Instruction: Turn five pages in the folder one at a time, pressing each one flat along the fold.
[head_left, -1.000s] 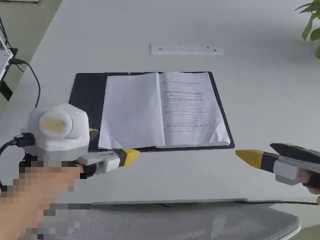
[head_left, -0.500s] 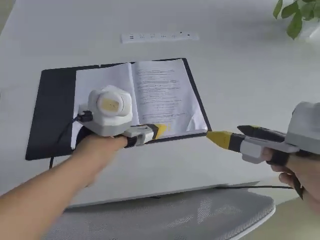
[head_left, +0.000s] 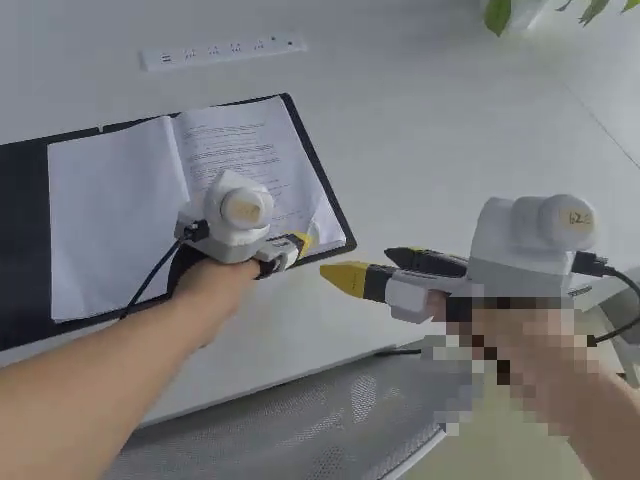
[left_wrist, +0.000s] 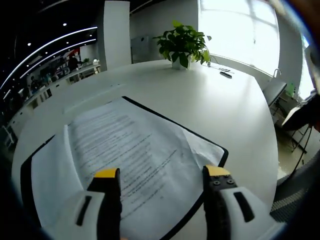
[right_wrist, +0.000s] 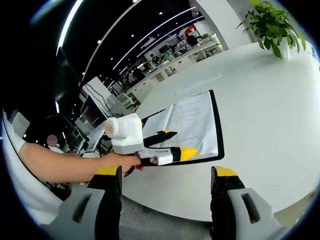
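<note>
Left gripper (left_wrist: 161, 172) had advanced from the near edge of the worktop (head_left: 450, 150) to hover over the near right corner of the printed page (head_left: 240, 150). The right gripper (right_wrist: 166, 172) had come in too and sat just off that corner.

- Left fingers (left_wrist: 107, 190): spread wide, nothing held, printed page beneath.
- Right fingers (right_wrist: 225, 195): spread wide, empty.
- Folder (head_left: 25, 160): open flat toward the near left of the worktop, blank page (head_left: 110, 220) on its left side.

Judgement: approach to a page turn; no sheet lifted yet, and the count of turns could not be told.

Surroundings: power strip (head_left: 220, 52) beyond the folder toward the far edge, plant (left_wrist: 182, 45) farther off, chair back (head_left: 300, 420) at the near edge. Nothing obstructed the page; the left gripper's cable (head_left: 155, 275) trailed across the blank page.
</note>
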